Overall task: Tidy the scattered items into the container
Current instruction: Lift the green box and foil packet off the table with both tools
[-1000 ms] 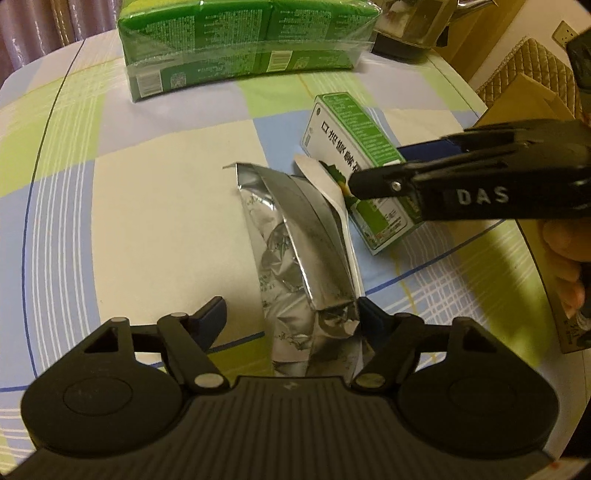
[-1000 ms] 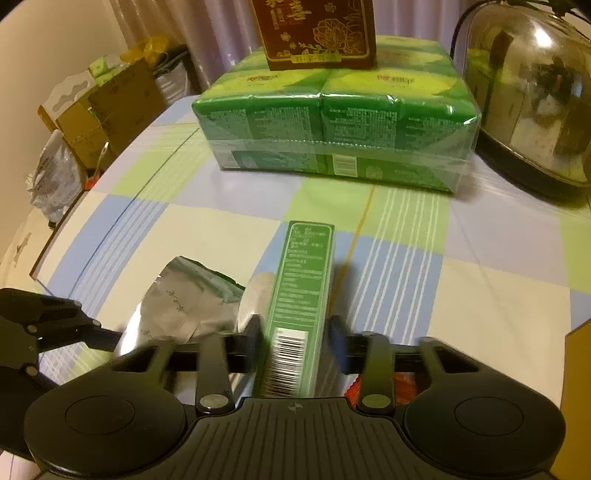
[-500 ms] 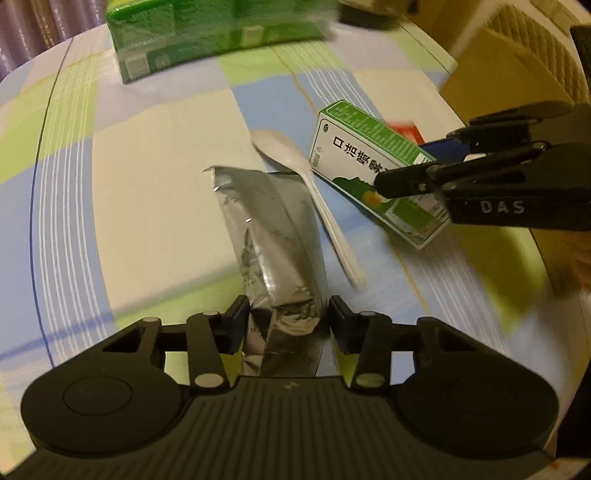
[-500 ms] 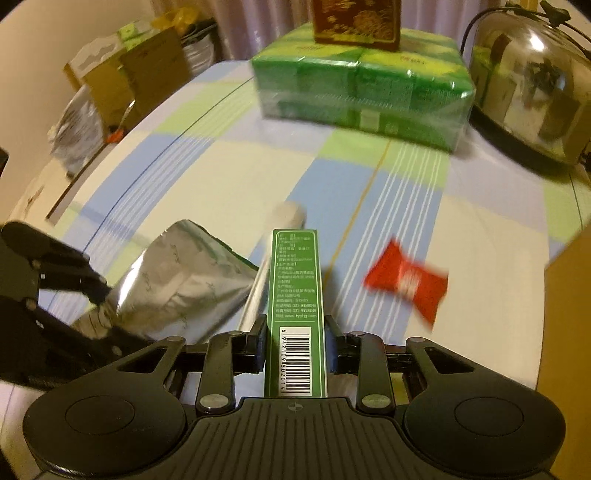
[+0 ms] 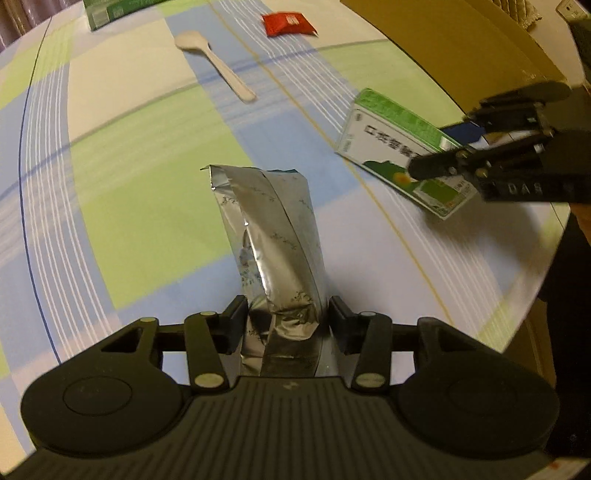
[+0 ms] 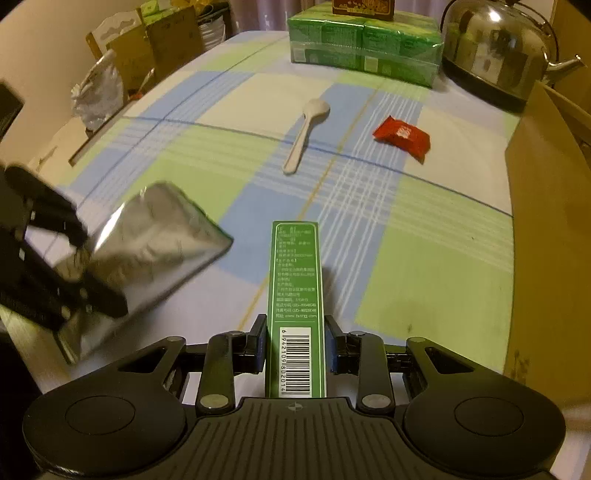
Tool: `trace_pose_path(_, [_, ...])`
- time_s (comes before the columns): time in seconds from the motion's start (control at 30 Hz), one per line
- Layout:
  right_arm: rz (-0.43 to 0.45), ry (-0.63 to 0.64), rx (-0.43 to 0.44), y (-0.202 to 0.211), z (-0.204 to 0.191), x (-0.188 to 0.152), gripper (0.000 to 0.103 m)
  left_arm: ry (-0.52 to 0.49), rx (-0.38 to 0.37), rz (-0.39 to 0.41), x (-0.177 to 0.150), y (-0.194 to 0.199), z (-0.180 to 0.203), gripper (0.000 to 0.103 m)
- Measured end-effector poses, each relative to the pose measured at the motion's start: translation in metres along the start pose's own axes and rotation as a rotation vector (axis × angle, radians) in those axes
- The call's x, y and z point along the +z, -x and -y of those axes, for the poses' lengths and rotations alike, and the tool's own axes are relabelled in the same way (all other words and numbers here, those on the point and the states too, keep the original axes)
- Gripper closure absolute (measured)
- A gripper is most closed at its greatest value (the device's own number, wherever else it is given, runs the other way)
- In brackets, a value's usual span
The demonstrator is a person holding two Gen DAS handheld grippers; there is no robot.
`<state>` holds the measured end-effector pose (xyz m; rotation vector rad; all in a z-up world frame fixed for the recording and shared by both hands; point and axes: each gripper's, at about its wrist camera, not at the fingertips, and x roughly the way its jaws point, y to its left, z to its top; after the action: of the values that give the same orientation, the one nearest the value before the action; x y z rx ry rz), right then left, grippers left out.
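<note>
Left wrist view: the left gripper point(image 5: 287, 317) has one foil pouch point(image 5: 271, 236) between its two fingers point(image 5: 236, 317); the pads touch the pouch's crumpled lower end while the jaws ease slightly wider. The pouch sticks out away from the camera over the checked tablecloth point(image 5: 147, 177). At right, the right gripper point(image 5: 424, 168) pinches one green box point(image 5: 391, 144), white face up, held off the cloth. Far side: one white spoon point(image 5: 214, 59) lying flat, one red packet point(image 5: 288, 24) just right of it, apart. One corner of a green pack point(image 5: 110, 9) at the far left edge. One cardboard box point(image 5: 461, 44) at the far right; its inside is not visible.

Right wrist view: the right gripper point(image 6: 295, 339) is clamped on the green box point(image 6: 297, 295), barcode end nearest the camera, long side pointing away. At left, blurred, the left gripper point(image 6: 85, 266) carries the foil pouch point(image 6: 155, 240) above the tablecloth point(image 6: 424, 266). On the cloth farther off: one spoon point(image 6: 306, 136), bowl end far, and one red packet point(image 6: 402, 136) to its right, well apart. At the far edge, one green pack point(image 6: 365, 40) with one brown box point(image 6: 364, 7) on top, and one steel kettle point(image 6: 498, 48) to the right. One wall of the cardboard box point(image 6: 546, 229) runs down the right edge. Clutter of bags and cartons point(image 6: 129, 62) sits beyond the table's left side, count unclear.
</note>
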<state>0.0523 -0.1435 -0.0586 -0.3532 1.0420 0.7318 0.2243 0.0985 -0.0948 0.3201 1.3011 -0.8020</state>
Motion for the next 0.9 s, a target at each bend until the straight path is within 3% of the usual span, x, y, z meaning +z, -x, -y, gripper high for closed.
trace_pose_path(0.17, [0.015, 0.014, -0.02, 0.002, -0.004, -0.007, 0.075, -0.031, 0.022, -0.069, 0.008, -0.005, -0.003, 0.043])
trace_pose_path(0.27, [0.016, 0.022, -0.021, 0.0, -0.004, -0.007, 0.07, -0.056, 0.027, -0.107, 0.013, -0.012, -0.001, 0.042])
trace_pose_path(0.4, [0.02, 0.042, -0.027, -0.003, -0.004, -0.006, 0.054, -0.089, 0.04, -0.122, 0.016, -0.017, 0.001, 0.042])
trace_pose_path(0.47, [0.023, 0.046, -0.027, -0.004, -0.004, -0.007, 0.052, -0.12, 0.05, -0.132, 0.019, -0.019, 0.004, 0.042])
trace_pose_path(0.57, [0.022, 0.047, -0.026, -0.006, -0.003, -0.008, 0.052, -0.167, 0.062, -0.145, 0.02, -0.02, 0.009, 0.047])
trace_pose_path(0.63, [0.016, 0.045, -0.018, -0.007, -0.001, -0.008, 0.052, -0.199, 0.064, -0.151, 0.02, -0.019, 0.013, 0.058])
trace_pose_path(0.9, [-0.009, 0.056, 0.023, -0.009, 0.003, 0.0, 0.052, -0.332, 0.079, -0.175, 0.017, -0.014, 0.025, 0.065])
